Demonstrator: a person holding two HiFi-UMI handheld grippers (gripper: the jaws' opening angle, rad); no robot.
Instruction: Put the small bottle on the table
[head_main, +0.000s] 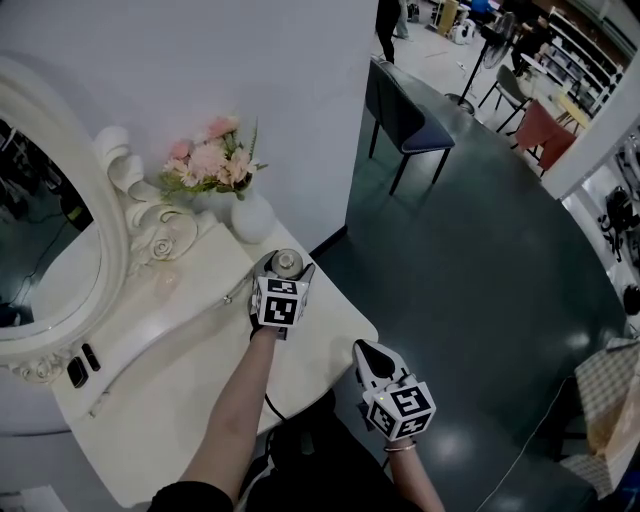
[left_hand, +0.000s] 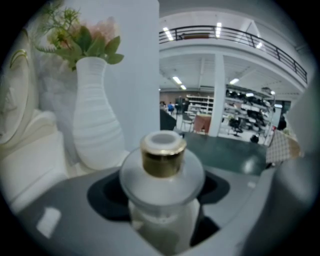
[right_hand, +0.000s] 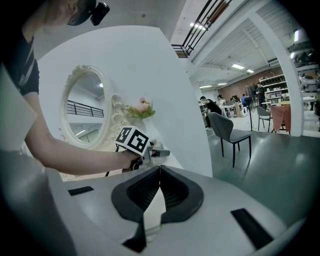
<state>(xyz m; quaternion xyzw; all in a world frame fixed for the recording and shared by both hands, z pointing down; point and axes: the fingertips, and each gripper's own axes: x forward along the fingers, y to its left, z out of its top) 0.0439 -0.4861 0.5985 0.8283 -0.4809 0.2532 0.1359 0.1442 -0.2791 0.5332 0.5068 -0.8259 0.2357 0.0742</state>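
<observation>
A small frosted-glass bottle (left_hand: 161, 192) with a gold cap stands upright between the jaws of my left gripper (left_hand: 162, 200), which is shut on it. In the head view the bottle (head_main: 287, 263) shows as a round cap at the tip of the left gripper (head_main: 285, 272), over the white dressing table (head_main: 190, 400) near its right end. Whether the bottle touches the tabletop is hidden. My right gripper (head_main: 368, 357) hangs off the table's front corner, over the dark floor, jaws shut with nothing between them (right_hand: 159, 167).
A white ribbed vase (head_main: 251, 216) with pink flowers (head_main: 210, 160) stands just behind the bottle, also close in the left gripper view (left_hand: 95, 120). An ornate white oval mirror (head_main: 45, 230) fills the table's left. A dark chair (head_main: 405, 120) stands on the floor beyond.
</observation>
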